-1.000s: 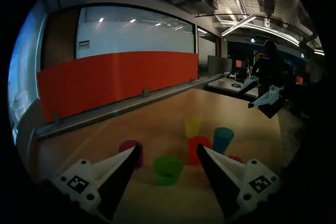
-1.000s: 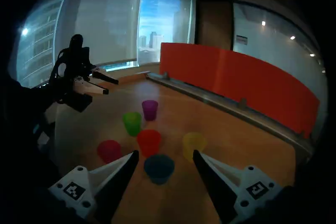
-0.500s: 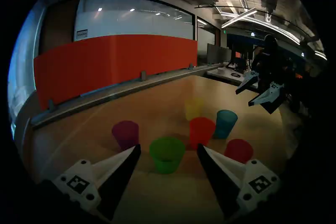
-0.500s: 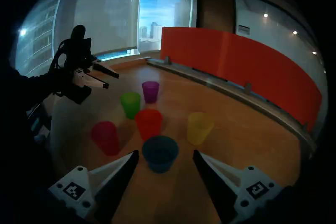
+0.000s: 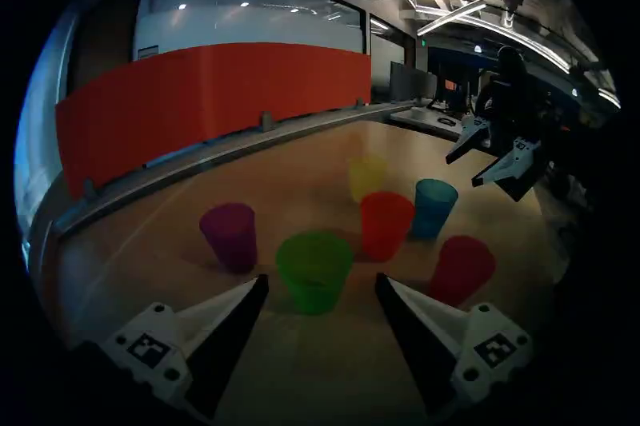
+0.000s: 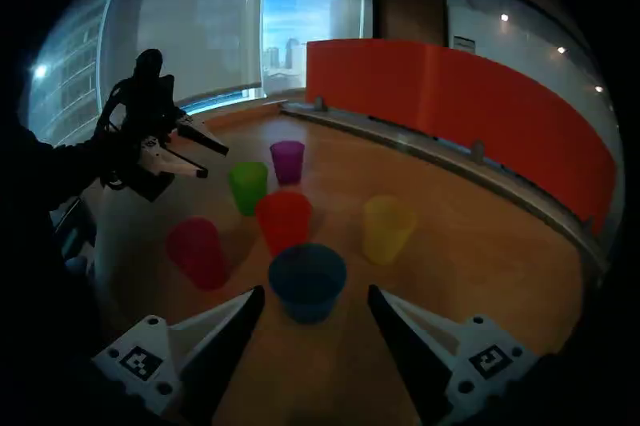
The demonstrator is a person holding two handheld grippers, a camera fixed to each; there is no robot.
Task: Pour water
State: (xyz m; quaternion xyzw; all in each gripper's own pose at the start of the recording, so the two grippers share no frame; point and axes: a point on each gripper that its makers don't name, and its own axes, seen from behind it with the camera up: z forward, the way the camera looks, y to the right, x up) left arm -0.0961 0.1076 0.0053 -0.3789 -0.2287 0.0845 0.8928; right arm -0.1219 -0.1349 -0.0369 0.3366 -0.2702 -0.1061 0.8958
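Left gripper (image 5: 320,278): jaws spread wide, nothing gripped, held above the wooden table (image 5: 144,258). The green cup (image 5: 314,270) sits straight ahead, framed in the gap between the fingertips, with no contact visible. Right gripper (image 6: 314,290): same state, fingers apart and empty, with the blue cup (image 6: 307,280) framed between its tips, also untouched. Six cups stand upright in a loose cluster on the table, all open end up (too dim to tell whether any holds water). From the left gripper view, the purple cup (image 5: 230,234) is left of the green one, the red cup (image 5: 385,222) is behind it to the right, and the blue cup is just beside the red. The yellow cup (image 5: 366,177) is farthest back and the crimson cup (image 5: 460,268) is off to the right, apart from the rest. In the right gripper view the red cup is right behind the blue, with yellow to its right, crimson to its left, and green and purple at the far end. Each camera also catches the other gripper across the table, raised above the surface, fingers parted and pointing toward the cluster. The orange panel (image 5: 200,98) runs along the far table edge. A bright window (image 6: 308,50) is beyond it in the right gripper view.
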